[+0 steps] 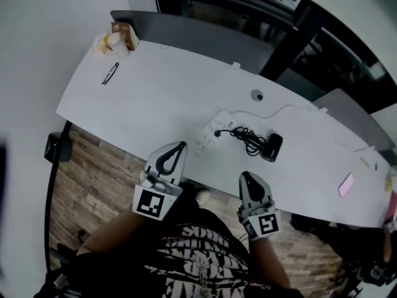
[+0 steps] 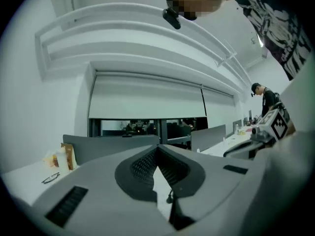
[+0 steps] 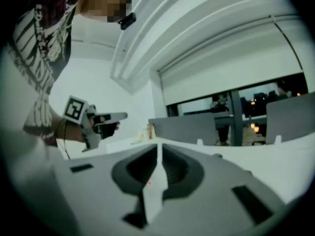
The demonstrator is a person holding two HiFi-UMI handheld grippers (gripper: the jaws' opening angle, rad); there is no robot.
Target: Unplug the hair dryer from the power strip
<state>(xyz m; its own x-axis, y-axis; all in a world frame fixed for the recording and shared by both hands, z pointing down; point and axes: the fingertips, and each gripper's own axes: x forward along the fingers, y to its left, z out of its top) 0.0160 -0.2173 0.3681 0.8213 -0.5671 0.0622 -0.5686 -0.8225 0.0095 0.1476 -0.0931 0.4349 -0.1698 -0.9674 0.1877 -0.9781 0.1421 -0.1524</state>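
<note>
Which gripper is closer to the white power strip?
The left gripper: its tips show right beside the power strip; the right gripper sits further along the desk edge.

The table (image 1: 155, 98) is plain white, and so is the power strip (image 1: 208, 135). The hair dryer (image 1: 272, 146), its cord (image 1: 248, 138) and the plug (image 1: 218, 133) are black. The left gripper (image 1: 181, 144) and right gripper (image 1: 246, 174) are pale grey, with dark grey pads (image 2: 142, 168) textured in a fine grid. Each carries a cube (image 1: 153, 203) of black squares on white. The floor (image 1: 93, 166) shows brown wood planks. The shirt (image 1: 198, 259) is black with a jagged white print. The partition (image 1: 205, 36) is mid grey, and a small flat object (image 1: 345, 184) is pink.
</note>
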